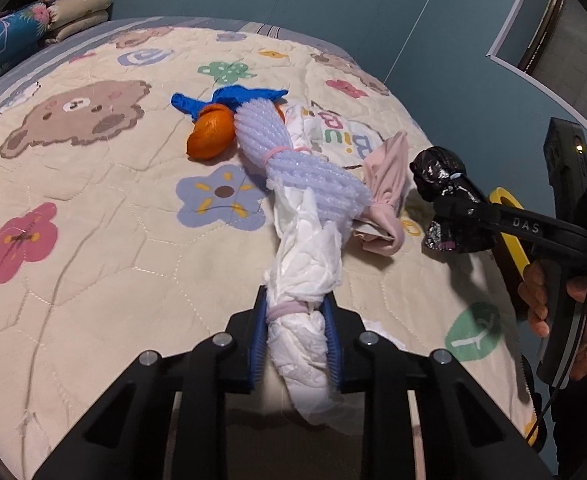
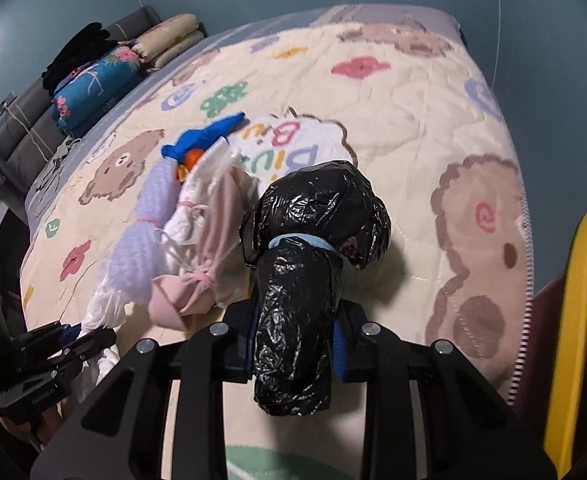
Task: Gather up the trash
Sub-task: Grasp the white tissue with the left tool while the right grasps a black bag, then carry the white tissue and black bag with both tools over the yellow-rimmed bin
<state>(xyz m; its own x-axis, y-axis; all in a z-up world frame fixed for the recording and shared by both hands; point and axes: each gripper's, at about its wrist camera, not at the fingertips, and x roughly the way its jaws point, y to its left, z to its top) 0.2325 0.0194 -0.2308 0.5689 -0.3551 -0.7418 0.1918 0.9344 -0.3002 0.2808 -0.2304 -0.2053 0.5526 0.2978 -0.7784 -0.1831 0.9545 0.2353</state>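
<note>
My left gripper (image 1: 295,336) is shut on a white plastic bag bundle (image 1: 305,272) tied with a pink band; its far end rests on the bed among other trash. My right gripper (image 2: 295,336) is shut on a black plastic bag bundle (image 2: 301,280) tied with a blue band, held just above the quilt; it also shows in the left wrist view (image 1: 441,200). On the bed lie a lilac foam net bundle (image 1: 293,160), an orange bag (image 1: 209,136), a blue bag (image 1: 229,96) and a pink cloth bundle (image 1: 385,196).
The quilt (image 1: 93,240) with bears and flowers covers the bed. Folded pillows (image 1: 73,12) and a blue floral cushion (image 2: 93,84) lie at the headboard. A yellow-rimmed container (image 2: 569,320) stands at the right, by the bed's edge. Teal walls surround.
</note>
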